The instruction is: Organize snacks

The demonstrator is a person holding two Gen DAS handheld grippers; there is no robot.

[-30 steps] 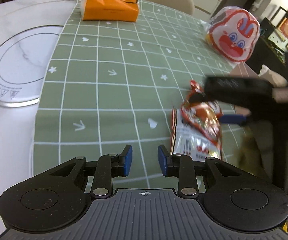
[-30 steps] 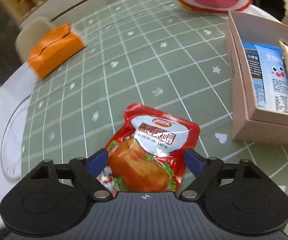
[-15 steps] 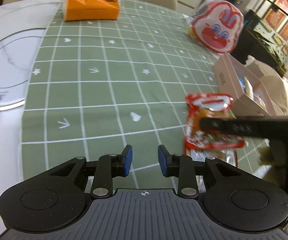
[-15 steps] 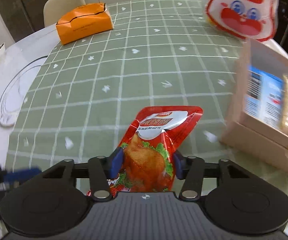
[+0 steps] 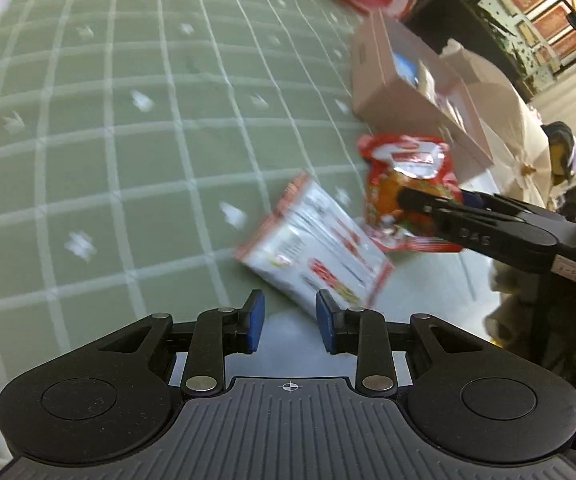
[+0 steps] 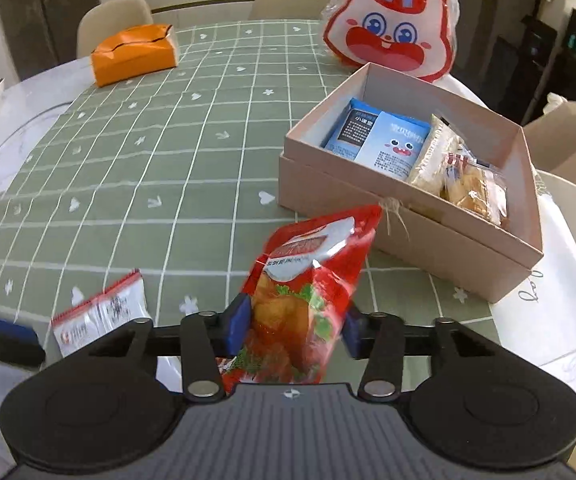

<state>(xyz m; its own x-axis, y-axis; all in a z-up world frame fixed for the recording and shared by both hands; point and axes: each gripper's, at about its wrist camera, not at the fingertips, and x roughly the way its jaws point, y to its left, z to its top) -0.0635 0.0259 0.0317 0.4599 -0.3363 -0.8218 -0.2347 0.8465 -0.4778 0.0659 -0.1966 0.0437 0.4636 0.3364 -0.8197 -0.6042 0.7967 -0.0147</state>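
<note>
My right gripper (image 6: 292,330) is shut on a red chicken snack pouch (image 6: 308,280) and holds it above the table, near the front of the pink open box (image 6: 388,224). The pouch (image 5: 404,184) and the right gripper's fingers (image 5: 448,216) also show in the left wrist view. The box holds blue packets (image 6: 384,140) and wrapped pastries (image 6: 464,180). A white and red snack packet (image 5: 316,248) lies on the green cloth just ahead of my left gripper (image 5: 290,320), which is open and empty. It also shows in the right wrist view (image 6: 100,316).
An orange tissue pack (image 6: 134,54) lies at the far side. A rabbit-face bag (image 6: 392,20) stands behind the box. A round glass plate (image 6: 12,152) sits on the white table at left. Chairs stand behind the table.
The right gripper has lifted the red pouch and swung it toward the box. The left gripper has moved right, toward the white and red packet.
</note>
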